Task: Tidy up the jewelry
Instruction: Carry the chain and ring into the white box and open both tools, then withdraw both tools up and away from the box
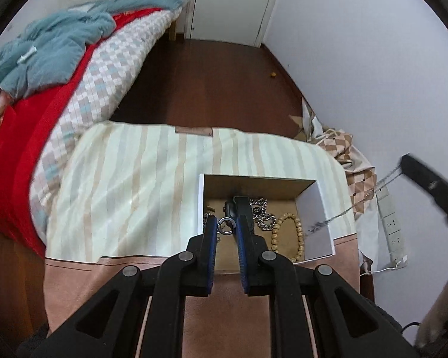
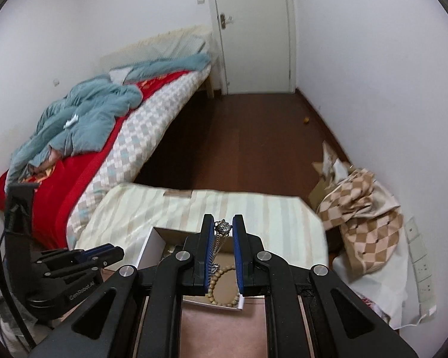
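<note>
Meanwhile, left tongs (image 1: 226, 226) pinch a ring (image 1: 225, 226); right tongs (image 2: 223, 229) grip a chain (image 2: 221, 238).

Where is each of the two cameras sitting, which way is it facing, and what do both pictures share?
Left wrist: on the left hand-held gripper, looking down into the box; its fingers pinch a ring; the right hand-held gripper shows at right.
Right wrist: on the right hand-held gripper, looking over the box toward the door; it holds a chain; the left hand-held gripper shows lower left.
Shared: box, bead bracelet, bed.
</note>
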`<act>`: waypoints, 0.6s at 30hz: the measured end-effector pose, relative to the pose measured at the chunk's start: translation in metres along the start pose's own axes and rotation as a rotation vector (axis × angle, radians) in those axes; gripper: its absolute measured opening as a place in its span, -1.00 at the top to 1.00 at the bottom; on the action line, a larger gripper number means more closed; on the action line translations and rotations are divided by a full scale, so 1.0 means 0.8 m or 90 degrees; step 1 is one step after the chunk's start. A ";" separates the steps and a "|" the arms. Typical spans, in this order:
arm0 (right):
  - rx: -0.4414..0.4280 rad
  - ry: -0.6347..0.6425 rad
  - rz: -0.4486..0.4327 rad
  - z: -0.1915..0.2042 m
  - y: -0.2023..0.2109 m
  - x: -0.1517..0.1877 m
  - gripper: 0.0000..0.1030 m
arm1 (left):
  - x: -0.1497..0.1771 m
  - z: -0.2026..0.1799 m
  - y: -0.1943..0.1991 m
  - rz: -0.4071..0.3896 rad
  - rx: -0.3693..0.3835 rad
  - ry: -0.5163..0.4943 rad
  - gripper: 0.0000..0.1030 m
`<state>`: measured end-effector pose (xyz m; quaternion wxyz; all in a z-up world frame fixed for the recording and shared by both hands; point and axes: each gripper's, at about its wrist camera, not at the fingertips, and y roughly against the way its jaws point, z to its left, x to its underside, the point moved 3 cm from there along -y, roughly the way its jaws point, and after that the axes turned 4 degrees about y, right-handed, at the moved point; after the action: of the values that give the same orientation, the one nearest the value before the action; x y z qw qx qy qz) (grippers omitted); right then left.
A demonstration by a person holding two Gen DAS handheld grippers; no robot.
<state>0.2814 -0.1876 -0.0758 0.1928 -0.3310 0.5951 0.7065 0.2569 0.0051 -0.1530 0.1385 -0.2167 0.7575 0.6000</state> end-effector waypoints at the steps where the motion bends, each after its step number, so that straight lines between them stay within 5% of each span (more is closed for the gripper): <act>1: -0.002 0.002 0.015 0.001 -0.017 0.004 0.75 | 0.000 -0.001 -0.010 0.014 0.004 0.000 0.80; 9: -0.039 -0.029 0.143 -0.014 -0.125 0.062 0.75 | 0.008 -0.013 -0.071 0.100 0.060 0.031 0.80; 18: -0.101 -0.050 0.225 -0.020 -0.159 0.091 0.73 | -0.003 -0.008 -0.073 0.106 0.051 0.066 0.62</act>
<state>0.3189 -0.1839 -0.2183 0.0616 -0.2078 0.5785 0.7864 0.2882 -0.0113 -0.1996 0.0574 -0.1783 0.8024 0.5667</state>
